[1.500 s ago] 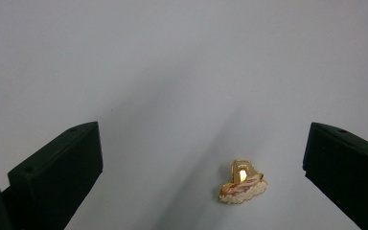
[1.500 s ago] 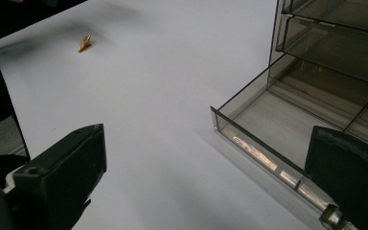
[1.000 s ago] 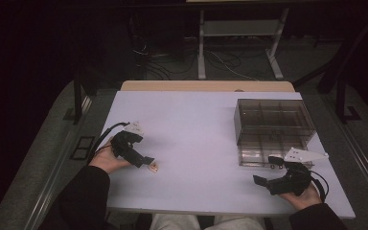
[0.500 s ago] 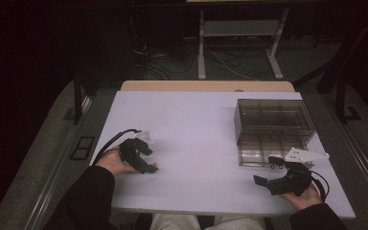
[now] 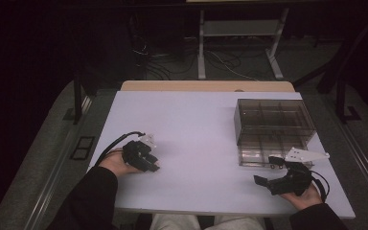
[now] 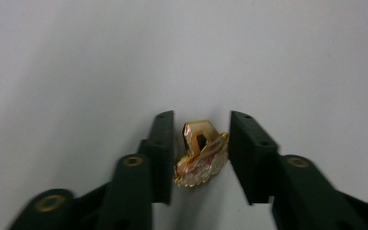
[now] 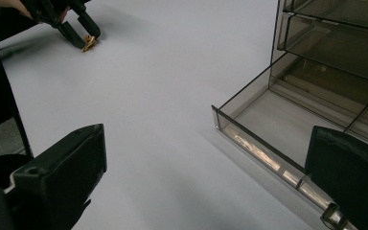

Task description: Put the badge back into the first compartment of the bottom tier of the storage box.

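Observation:
A small gold ornament (image 6: 201, 153) lies on the white table (image 5: 196, 120) near its front left. My left gripper (image 6: 201, 143) points down over it; its jaws have just been closing and both pads now touch the ornament's sides. The right gripper view shows the same grip far off, the left gripper (image 7: 84, 40) on the ornament (image 7: 87, 44). My right gripper (image 5: 268, 170) rests open near the front right edge, nothing between its jaws, just in front of a pulled-out drawer (image 7: 287, 120).
A smoky clear drawer cabinet (image 5: 273, 124) stands at the right of the table, its lowest drawer (image 5: 256, 153) drawn out toward me. Cables and a metal stand's legs (image 5: 235, 52) lie on the dark floor beyond the far edge.
The left hand has tipped down over the ornament and its jaws have closed from wide apart onto it. The right hand has kept still.

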Tool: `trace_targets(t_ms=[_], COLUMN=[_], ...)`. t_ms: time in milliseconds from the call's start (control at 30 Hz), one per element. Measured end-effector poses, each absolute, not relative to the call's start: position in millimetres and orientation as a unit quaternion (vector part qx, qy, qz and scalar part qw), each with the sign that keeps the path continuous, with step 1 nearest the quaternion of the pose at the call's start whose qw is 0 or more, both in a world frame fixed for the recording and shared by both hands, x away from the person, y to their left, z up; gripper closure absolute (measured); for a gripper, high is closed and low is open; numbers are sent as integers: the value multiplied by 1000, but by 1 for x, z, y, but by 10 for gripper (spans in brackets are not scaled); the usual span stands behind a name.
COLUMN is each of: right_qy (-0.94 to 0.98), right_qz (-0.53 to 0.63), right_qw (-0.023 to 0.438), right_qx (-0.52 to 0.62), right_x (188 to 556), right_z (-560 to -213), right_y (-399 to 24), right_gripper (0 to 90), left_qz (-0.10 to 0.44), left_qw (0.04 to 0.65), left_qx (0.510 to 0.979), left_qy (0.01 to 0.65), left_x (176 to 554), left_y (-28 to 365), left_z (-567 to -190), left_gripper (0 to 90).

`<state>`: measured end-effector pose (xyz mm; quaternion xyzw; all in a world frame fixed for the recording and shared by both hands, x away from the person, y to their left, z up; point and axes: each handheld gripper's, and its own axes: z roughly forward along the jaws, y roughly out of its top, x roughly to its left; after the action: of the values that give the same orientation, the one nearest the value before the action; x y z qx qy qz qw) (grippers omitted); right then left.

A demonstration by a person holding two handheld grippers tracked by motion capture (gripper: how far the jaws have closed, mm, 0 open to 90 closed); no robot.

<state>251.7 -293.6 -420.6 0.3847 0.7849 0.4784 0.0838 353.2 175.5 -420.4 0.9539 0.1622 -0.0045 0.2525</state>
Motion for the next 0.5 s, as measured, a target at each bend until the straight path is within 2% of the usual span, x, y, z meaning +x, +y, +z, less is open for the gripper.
trace_targets(t_ms=[200,500], right_qy=[780,778], right_qz=[483,484], right_qw=[84,89], right_qx=[389,391], right_x=[252,252], right_z=[-420,-418], right_y=[-296,-298], right_gripper=[3,3], left_qz=[-1,-49], left_qw=[272,266], left_qx=[948,948], left_qy=[164,165], left_x=[349,344], left_y=[175,175], left_z=[-413,-413], left_gripper=[825,845])
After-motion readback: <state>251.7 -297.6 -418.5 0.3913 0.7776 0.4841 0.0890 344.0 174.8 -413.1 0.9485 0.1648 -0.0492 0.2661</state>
